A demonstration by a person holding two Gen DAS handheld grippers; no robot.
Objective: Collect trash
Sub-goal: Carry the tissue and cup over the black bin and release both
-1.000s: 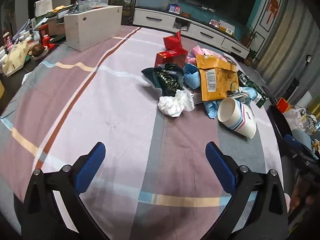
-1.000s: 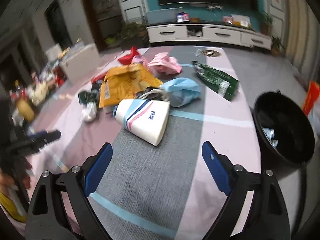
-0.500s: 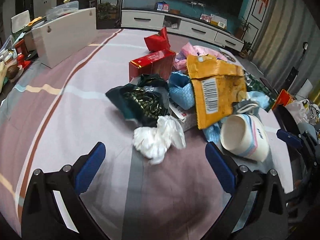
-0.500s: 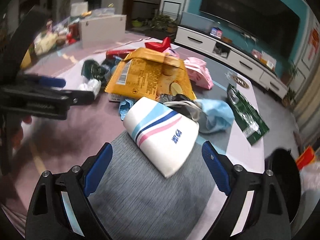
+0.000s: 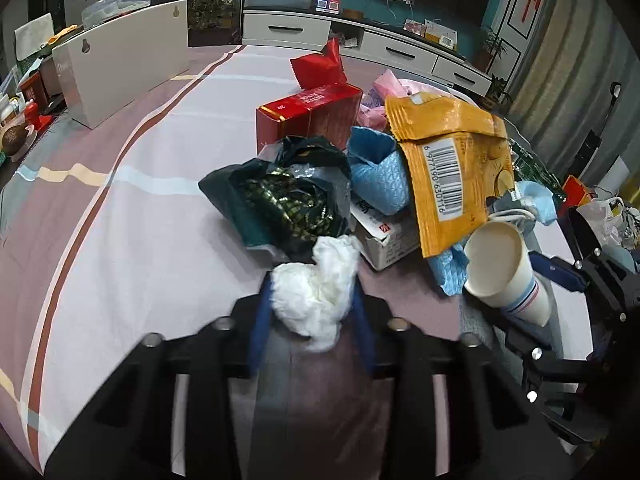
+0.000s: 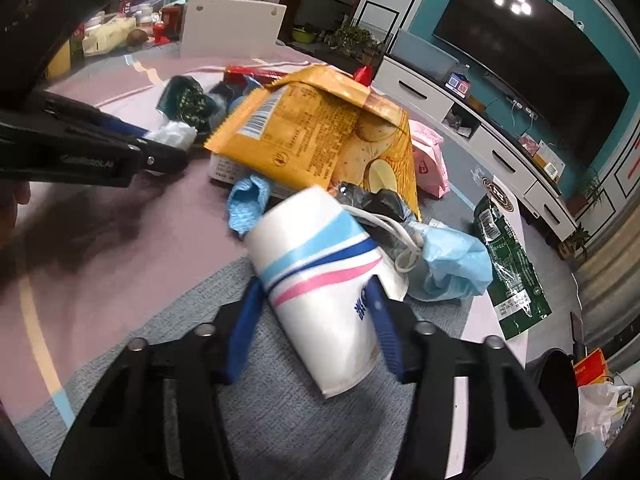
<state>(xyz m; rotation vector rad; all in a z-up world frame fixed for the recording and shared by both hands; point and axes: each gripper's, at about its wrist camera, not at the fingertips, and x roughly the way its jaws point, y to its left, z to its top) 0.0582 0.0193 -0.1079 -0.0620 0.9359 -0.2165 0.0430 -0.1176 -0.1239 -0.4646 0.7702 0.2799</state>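
Note:
A heap of trash lies on the striped tablecloth [image 5: 140,208]. At its near edge is a crumpled white tissue [image 5: 316,292]. My left gripper [image 5: 312,308] has its jaws closing on the tissue, and both blue pads press its sides. A white paper cup [image 6: 320,264] with blue and pink stripes lies on its side. The jaws of my right gripper [image 6: 316,308] are closing around that cup, a pad against each side. The left wrist view shows the cup [image 5: 504,268] mouth-on at the right. The tissue [image 6: 174,134] and the left gripper's fingers [image 6: 120,152] appear at the left of the right wrist view.
Behind the tissue are a dark plastic bag [image 5: 288,200], a small white carton [image 5: 384,236], a blue wrapper [image 5: 376,172], an orange snack bag [image 5: 448,160] and a red box [image 5: 312,116]. A green packet [image 6: 508,264] and a pink bag [image 6: 430,160] lie right. A white box [image 5: 120,60] stands far left.
Both grippers came forward and down to the heap. The left jaws went from wide to narrow around the tissue, the right ones around the cup. The right view has rolled.

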